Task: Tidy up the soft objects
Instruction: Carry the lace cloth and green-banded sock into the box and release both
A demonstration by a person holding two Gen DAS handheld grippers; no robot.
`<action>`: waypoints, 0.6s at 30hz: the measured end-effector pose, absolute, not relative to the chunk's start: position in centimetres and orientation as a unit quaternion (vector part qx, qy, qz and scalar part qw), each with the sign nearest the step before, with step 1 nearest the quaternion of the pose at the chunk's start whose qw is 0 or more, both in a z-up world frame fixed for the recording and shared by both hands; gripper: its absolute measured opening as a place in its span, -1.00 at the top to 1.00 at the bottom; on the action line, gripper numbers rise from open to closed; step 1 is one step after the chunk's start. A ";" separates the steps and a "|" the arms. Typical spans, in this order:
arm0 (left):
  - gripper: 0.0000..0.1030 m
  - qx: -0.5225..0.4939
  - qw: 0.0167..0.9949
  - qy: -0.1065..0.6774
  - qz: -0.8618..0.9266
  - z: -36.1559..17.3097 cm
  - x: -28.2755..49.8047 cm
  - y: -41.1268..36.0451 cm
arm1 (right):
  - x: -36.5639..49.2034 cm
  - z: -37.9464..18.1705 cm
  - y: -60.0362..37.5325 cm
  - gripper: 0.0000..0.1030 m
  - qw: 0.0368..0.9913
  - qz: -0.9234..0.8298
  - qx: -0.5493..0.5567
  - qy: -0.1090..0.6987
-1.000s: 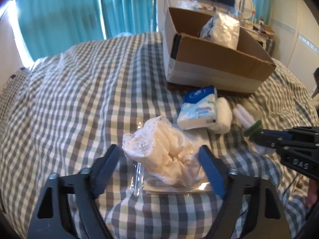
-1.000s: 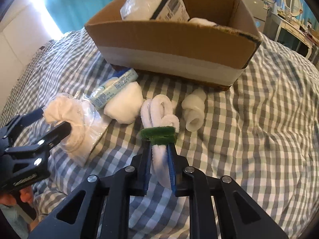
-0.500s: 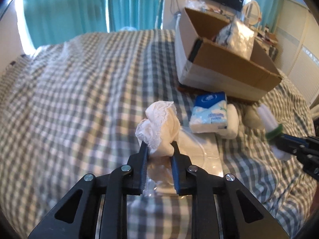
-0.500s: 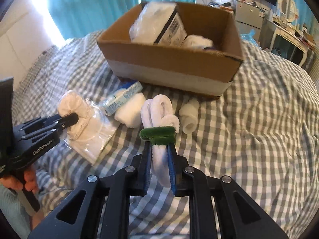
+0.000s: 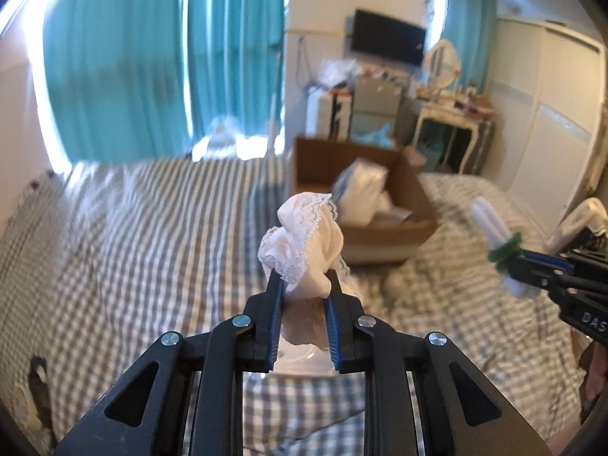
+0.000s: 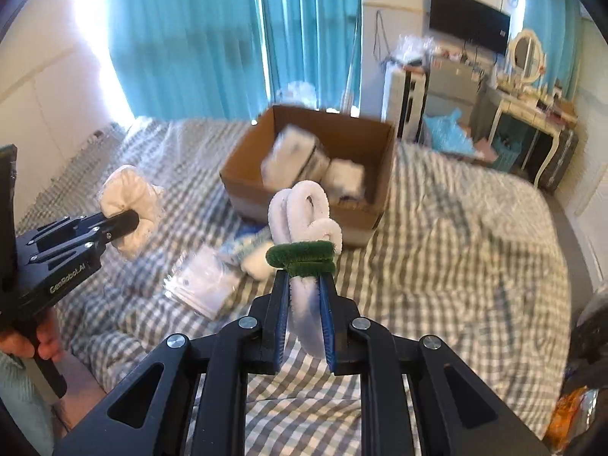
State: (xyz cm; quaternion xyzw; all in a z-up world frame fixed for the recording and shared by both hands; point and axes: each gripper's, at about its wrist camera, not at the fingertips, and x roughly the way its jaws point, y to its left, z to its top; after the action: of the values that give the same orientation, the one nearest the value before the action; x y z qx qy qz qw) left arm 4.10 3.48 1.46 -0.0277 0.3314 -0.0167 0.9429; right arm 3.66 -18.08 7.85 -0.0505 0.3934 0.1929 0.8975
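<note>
The left gripper [image 5: 302,283] is clamping a lacy white bundle [image 5: 304,243]; at two o'clock, the cardboard box [image 5: 383,228] is holding some packs. The right gripper [image 6: 304,288] is pinching a green-banded white roll [image 6: 304,220]. Several items are lying unsorted on the bed [image 6: 456,247].

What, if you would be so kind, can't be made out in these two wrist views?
- Cardboard box: its white contents are motion-blurred in both views; what they are cannot be told.
- Lace cloth: lower part hidden between the left gripper fingers.
- White roll: lower end hidden by the right gripper.
- Blue-and-white packet: blurred, partly behind the roll in the right view.
</note>
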 end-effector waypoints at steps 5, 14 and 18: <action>0.63 -0.004 0.953 0.301 -0.038 6.0 3.1 1.6 | 2.0 13.6 -18.1 0.70 0.916 0.188 -0.062 0.348; 0.63 0.014 0.959 0.277 -0.064 10.2 5.9 0.3 | 3.2 20.2 -17.0 0.70 0.935 0.182 -0.061 0.300; 0.63 0.010 0.957 0.284 -0.061 10.0 8.9 0.8 | 5.6 21.0 -16.4 0.70 0.936 0.185 -0.060 0.293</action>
State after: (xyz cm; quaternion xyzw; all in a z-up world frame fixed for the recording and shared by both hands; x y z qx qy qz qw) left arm 8.90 0.75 10.03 0.0104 0.2839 -0.0612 0.9568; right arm 5.62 -16.38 21.00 -0.0600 0.2929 0.1846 0.9362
